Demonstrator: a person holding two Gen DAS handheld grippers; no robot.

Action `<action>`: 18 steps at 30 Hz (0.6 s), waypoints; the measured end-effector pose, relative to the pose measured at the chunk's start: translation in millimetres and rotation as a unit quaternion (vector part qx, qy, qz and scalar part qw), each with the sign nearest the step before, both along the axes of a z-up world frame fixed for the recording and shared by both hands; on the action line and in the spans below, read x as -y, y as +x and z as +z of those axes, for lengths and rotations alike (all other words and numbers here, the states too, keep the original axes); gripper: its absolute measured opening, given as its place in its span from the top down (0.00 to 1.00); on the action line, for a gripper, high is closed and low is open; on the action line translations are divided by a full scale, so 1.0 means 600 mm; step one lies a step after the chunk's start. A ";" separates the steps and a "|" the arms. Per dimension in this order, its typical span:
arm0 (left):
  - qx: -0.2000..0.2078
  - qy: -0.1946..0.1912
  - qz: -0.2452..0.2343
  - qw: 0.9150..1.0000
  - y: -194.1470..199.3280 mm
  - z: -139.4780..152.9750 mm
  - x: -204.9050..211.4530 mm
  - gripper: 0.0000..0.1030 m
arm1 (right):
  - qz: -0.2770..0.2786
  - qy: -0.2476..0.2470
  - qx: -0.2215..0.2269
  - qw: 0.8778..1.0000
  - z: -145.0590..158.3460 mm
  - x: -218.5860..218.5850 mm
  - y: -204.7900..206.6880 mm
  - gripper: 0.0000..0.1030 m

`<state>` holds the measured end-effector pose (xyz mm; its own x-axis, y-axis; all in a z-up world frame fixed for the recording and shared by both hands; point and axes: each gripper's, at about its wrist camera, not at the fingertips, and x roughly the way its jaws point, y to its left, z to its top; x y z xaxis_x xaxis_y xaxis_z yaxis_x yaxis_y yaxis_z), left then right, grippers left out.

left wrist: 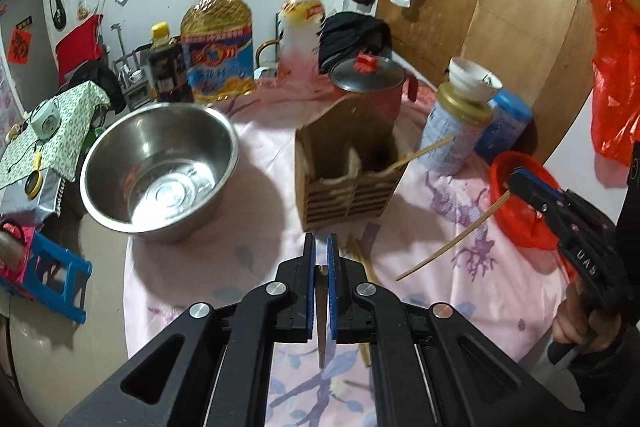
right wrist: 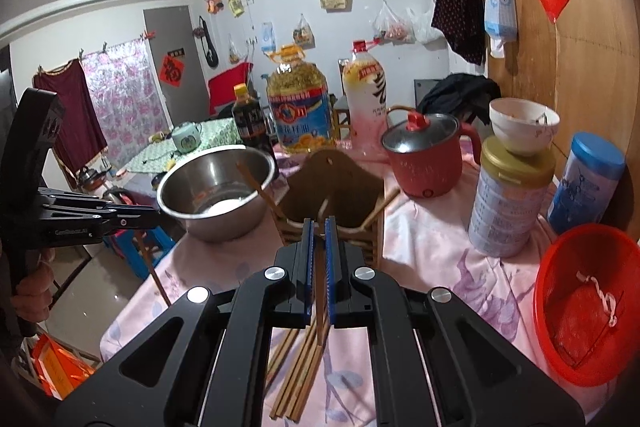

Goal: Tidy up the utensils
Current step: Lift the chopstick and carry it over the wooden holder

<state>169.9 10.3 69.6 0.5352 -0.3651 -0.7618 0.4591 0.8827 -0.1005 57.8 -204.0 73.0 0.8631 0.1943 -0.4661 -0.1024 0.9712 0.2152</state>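
On the desk (left wrist: pixel 256 227), under its pink flowered cloth, one steel bowl (left wrist: pixel 160 167) sits at the left; just right of it stands one slatted wooden holder (left wrist: pixel 348 183) with two compartments and a tall arched back, and one pale chopstick (left wrist: pixel 426 150) leans out of its right compartment; the left gripper (left wrist: pixel 321 251) has its blue pads nearly together, clamped on one thin brown chopstick (left wrist: pixel 322 319) that hangs down between them; several more chopsticks (right wrist: pixel 298 375), slim, square-edged and brown, lie loose on the cloth in the right wrist view, too bunched to count; the right gripper (right wrist: pixel 319 233) is likewise pinched on one bamboo chopstick (left wrist: pixel 452 241), light tan and tilted over the cloth; one red basket (right wrist: pixel 580 303) rests at the far right.
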 end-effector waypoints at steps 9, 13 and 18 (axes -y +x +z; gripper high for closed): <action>0.059 -0.022 -0.015 0.998 0.053 0.087 0.057 0.94 | 0.000 0.000 0.047 0.999 0.063 0.013 0.033 0.94; 0.087 -0.033 -0.016 0.996 0.087 0.124 0.079 0.94 | -0.006 -0.003 0.075 0.997 0.103 0.025 0.062 0.94; 0.104 -0.044 -0.006 0.994 0.140 0.144 0.102 0.94 | -0.013 -0.004 0.086 0.996 0.119 0.032 0.098 0.94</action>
